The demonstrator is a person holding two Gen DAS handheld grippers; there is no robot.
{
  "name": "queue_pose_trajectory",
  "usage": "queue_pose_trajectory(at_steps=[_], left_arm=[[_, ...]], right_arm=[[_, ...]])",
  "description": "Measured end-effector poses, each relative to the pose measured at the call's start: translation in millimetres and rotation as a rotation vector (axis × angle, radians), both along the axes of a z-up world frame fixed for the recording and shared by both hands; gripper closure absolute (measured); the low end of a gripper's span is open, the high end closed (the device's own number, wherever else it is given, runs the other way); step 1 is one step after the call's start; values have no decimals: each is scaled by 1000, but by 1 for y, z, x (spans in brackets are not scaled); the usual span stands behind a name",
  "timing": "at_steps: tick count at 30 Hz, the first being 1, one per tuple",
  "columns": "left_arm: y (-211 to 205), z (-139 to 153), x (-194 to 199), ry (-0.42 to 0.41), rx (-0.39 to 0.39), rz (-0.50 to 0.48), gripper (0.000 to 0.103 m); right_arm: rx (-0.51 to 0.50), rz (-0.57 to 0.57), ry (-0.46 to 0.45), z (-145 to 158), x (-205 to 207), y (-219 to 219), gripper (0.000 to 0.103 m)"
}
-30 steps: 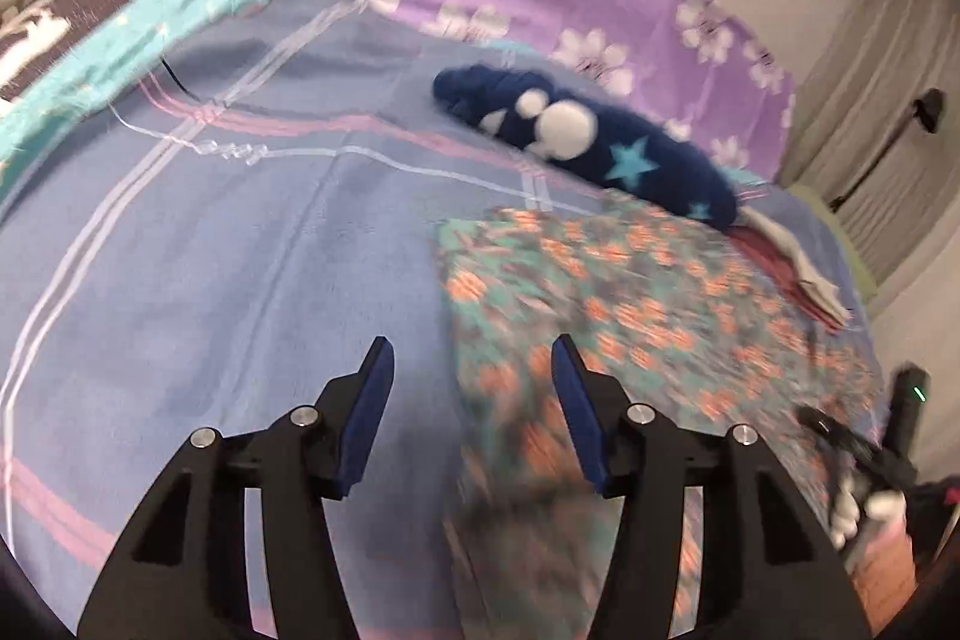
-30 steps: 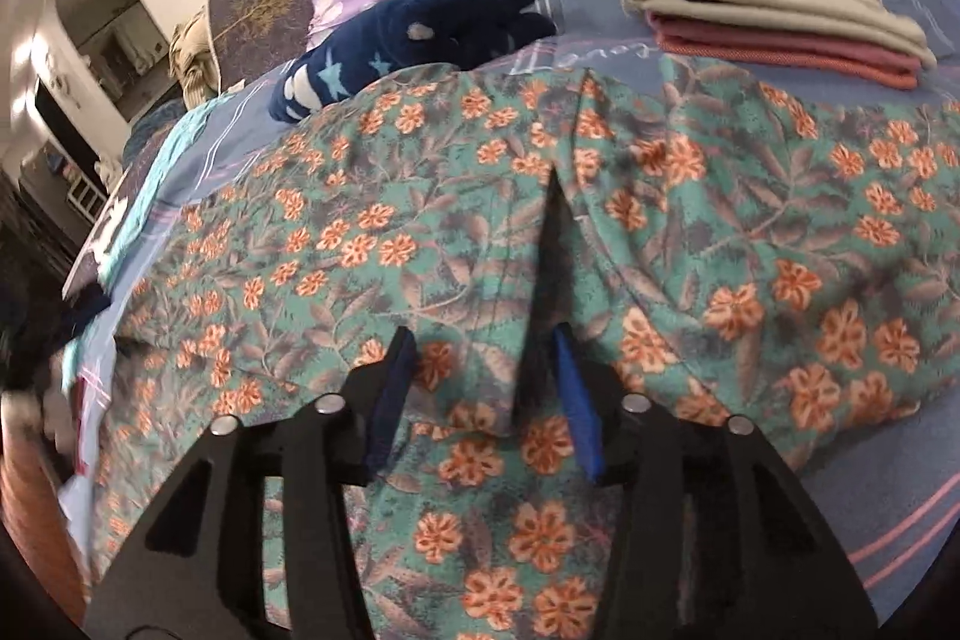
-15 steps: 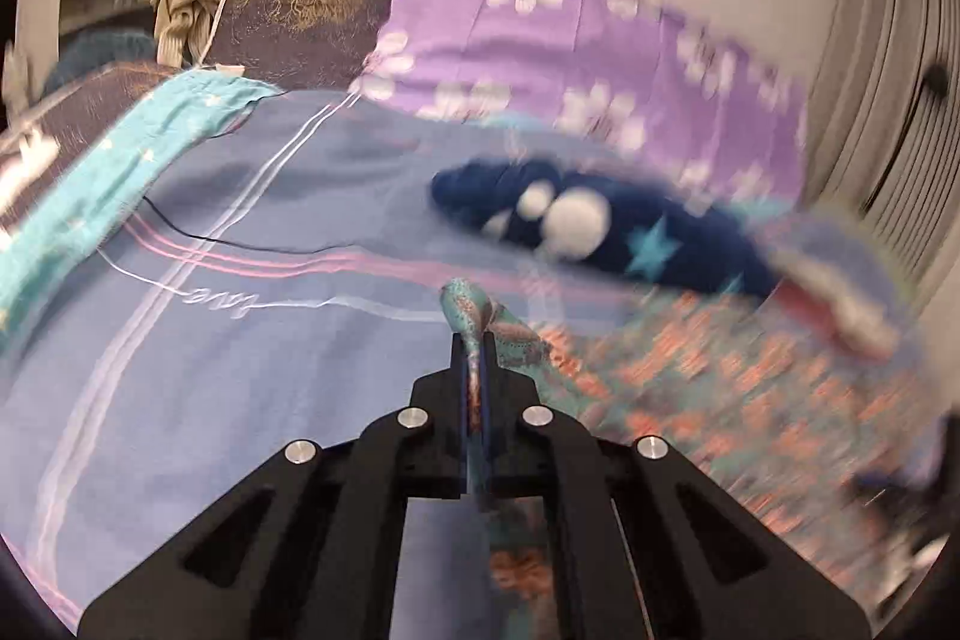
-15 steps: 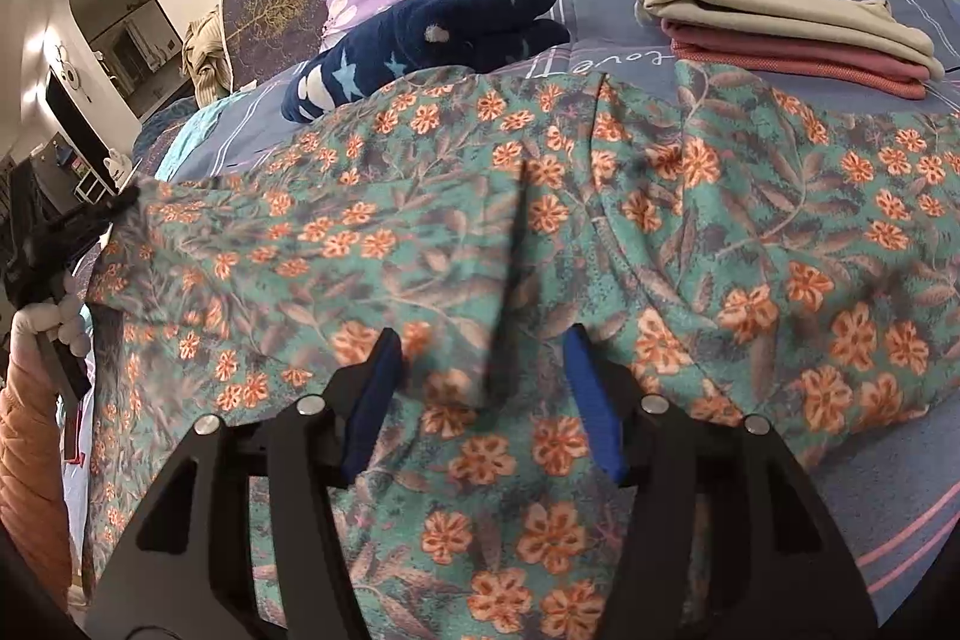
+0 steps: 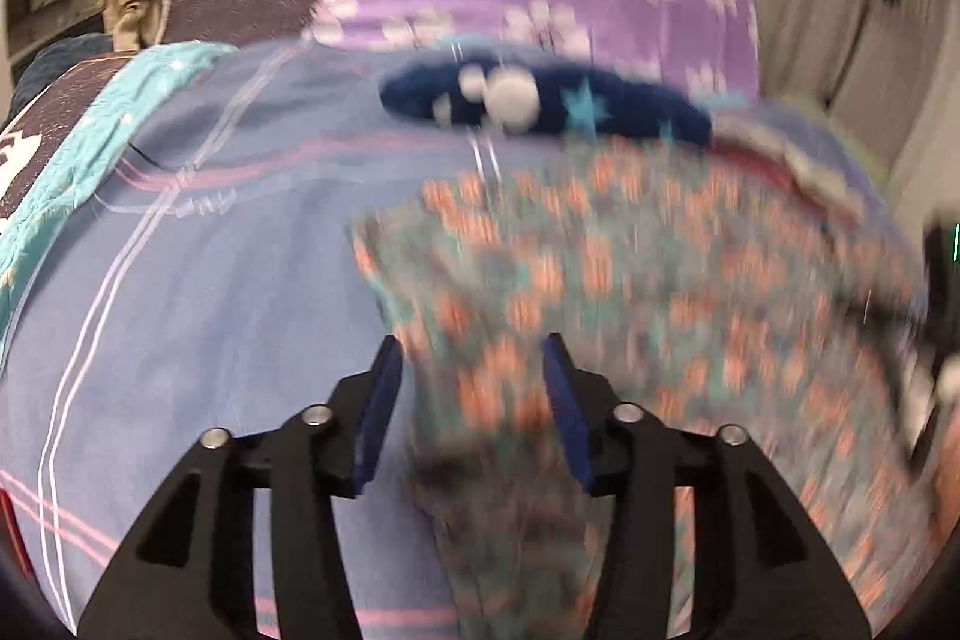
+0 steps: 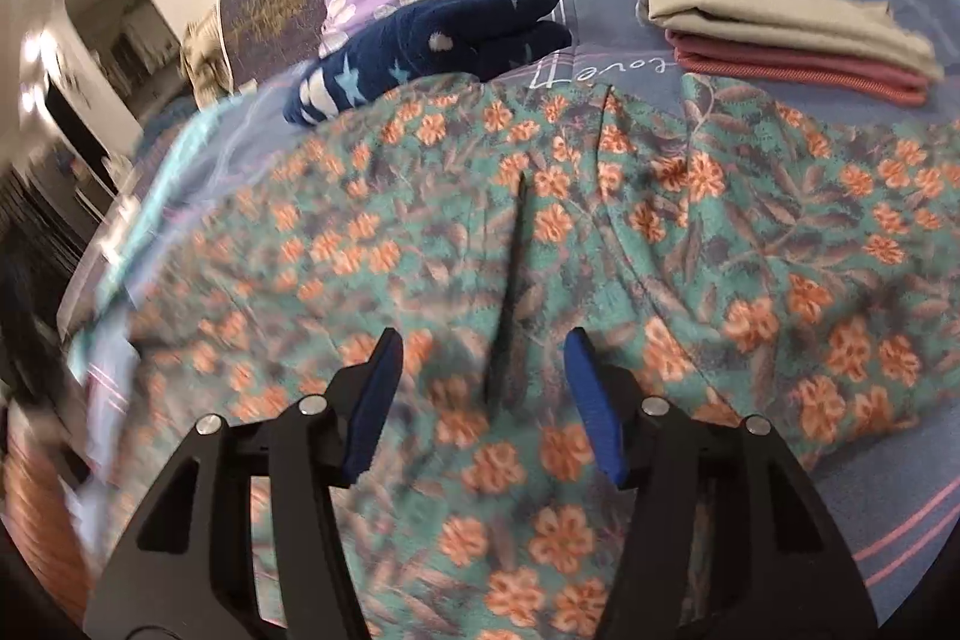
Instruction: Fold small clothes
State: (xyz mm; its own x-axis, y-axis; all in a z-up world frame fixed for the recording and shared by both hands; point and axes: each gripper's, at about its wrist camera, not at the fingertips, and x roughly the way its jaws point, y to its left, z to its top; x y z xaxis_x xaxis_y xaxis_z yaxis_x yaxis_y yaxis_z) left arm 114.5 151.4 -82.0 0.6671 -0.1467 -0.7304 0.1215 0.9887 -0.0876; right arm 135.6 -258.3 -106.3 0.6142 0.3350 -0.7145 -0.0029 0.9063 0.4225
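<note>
Floral cloth spread flat on the blue bedsheet, pretty blurry from the left wrist. Left gripper just popped back open, fingers apart over the cloth's left edge, gripping nothing.

Right wrist: same cloth, crease up the middle. Right gripper spread wide, holding nothing. Navy star plush and folded stack behind.

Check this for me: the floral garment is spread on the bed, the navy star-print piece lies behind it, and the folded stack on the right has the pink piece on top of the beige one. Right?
Not quite. In the folded stack the beige piece lies on top and the pink piece is under it, as the right wrist view shows. The rest holds: the floral garment is spread on the bed, with the navy star-print piece behind it.
</note>
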Motion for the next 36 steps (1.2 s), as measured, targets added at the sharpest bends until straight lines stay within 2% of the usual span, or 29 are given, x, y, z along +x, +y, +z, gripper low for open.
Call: queue_pose_trajectory(at_steps=[2, 5, 6, 8, 10, 12, 13, 16, 19, 21, 24, 26, 29, 31, 33, 36], left_arm=[[-4, -21, -1, 58, 58, 9, 51], [5, -27, -3, 47, 1, 33, 50], [8, -26, -3, 49, -16, 40, 51], [8, -26, -4, 47, -18, 40, 51], [8, -26, -5, 45, -11, 44, 51], [8, -26, -10, 42, -20, 48, 51], [10, -26, -9, 42, -27, 50, 50], [11, -25, -9, 40, -38, 60, 50], [14, -22, -15, 35, -53, 73, 50], [20, -18, -19, 32, -85, 89, 50], [30, -3, -24, -8, -179, 101, 50], [33, 4, -21, -27, -205, 108, 50], [30, -6, -6, 11, -137, 144, 49], [27, -28, 4, 75, -43, 177, 45], [28, -28, -1, 51, -49, 180, 45], [32, -27, -5, 53, -79, 177, 45]], right_arm=[[54, 8, 41, -1, 21, -4, 45], [38, -5, 81, -8, 50, 2, 45], [5, -15, 78, -8, 56, 7, 59], [-88, -29, 68, -1, 61, 18, 98], [-131, -61, -33, 21, 49, 21, 98], [-245, -100, -90, 31, 43, 24, 98], [-275, -108, -71, 27, 47, 23, 97], [-260, -133, 52, 0, 61, 6, 91], [-210, -154, -5, 5, 45, -4, 81], [-191, -126, -47, 18, 30, 1, 78], [-119, 13, -99, 35, 4, 16, 78], [-175, 84, -67, 31, -3, 30, 78], [-258, 71, 52, -5, 5, 36, 80], [-201, 54, 8, -10, 1, 27, 86], [-159, 28, 8, -3, -4, 18, 86], [-103, 9, 5, 8, -13, 4, 80]])
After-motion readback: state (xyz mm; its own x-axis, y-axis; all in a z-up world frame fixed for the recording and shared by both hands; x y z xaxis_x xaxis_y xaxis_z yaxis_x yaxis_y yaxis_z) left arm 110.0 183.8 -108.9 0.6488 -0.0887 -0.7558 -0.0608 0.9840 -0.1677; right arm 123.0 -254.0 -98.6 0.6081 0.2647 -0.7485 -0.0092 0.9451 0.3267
